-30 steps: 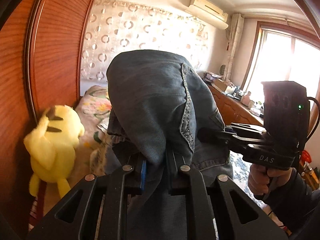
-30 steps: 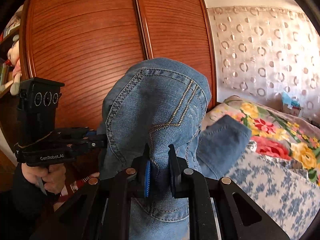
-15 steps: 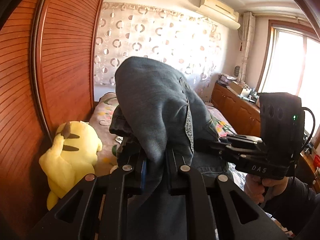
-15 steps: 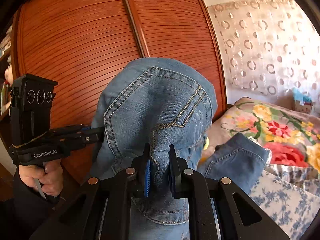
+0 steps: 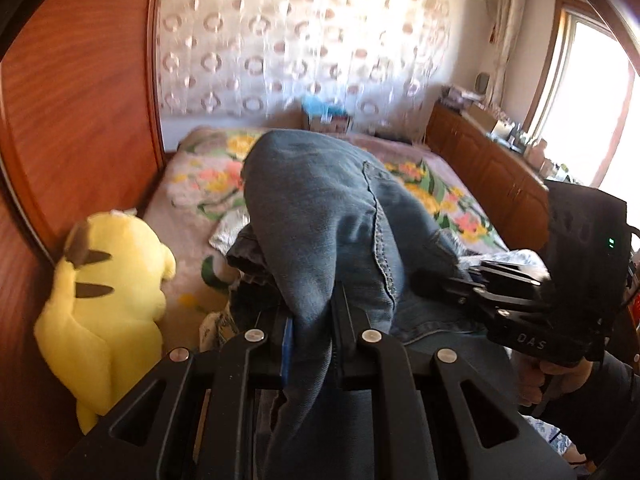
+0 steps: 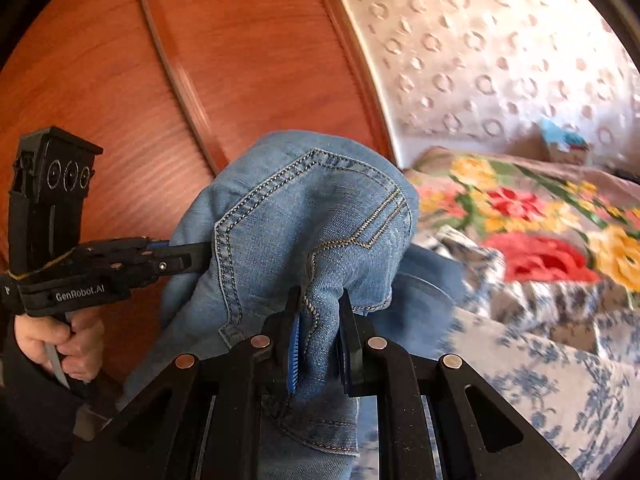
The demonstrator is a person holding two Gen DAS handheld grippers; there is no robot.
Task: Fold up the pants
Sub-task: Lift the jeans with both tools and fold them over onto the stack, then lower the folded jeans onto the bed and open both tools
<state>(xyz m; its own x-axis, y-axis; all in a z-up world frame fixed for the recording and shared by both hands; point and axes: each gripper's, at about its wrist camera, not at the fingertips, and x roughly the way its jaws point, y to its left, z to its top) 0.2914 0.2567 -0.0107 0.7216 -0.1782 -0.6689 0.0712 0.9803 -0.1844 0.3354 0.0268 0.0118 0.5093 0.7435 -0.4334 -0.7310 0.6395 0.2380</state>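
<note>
Both tools are gripping the jeans (image 5: 320, 216). My left gripper (image 5: 312, 336) has its jaws pinched onto a bunch of denim, and the cloth mounds up directly ahead of the fingers. My right gripper (image 6: 318, 330) is clamped the same way on a stitched back-pocket area, blue pad against the fabric. The jeans hang between the two tools, raised over the bed (image 5: 192, 184), with more denim trailing below and ahead of my right fingers.

Step in hand, as I judge it: carrying the held end across to lay it for a fold.

How to do it well:
- Keep both pinches firm; denim is heavy and could slide from a shallow bite.
- Move both tools together, level with each other, so the held edge stays taut and does not twist.
- Lower until the hanging part rests on the quilt before releasing (a mid-air release would let it bunch).
- Steer clear of the yellow plush toy (image 5: 108, 304), which is left of my left gripper against the wooden wardrobe (image 6: 200, 80).

Hard to make out:
- The legs and hems are hidden behind the mound and below frame; I cannot tell how they lie.
- The waistband is not clearly seen.
- Motion blur smears the room.
</note>
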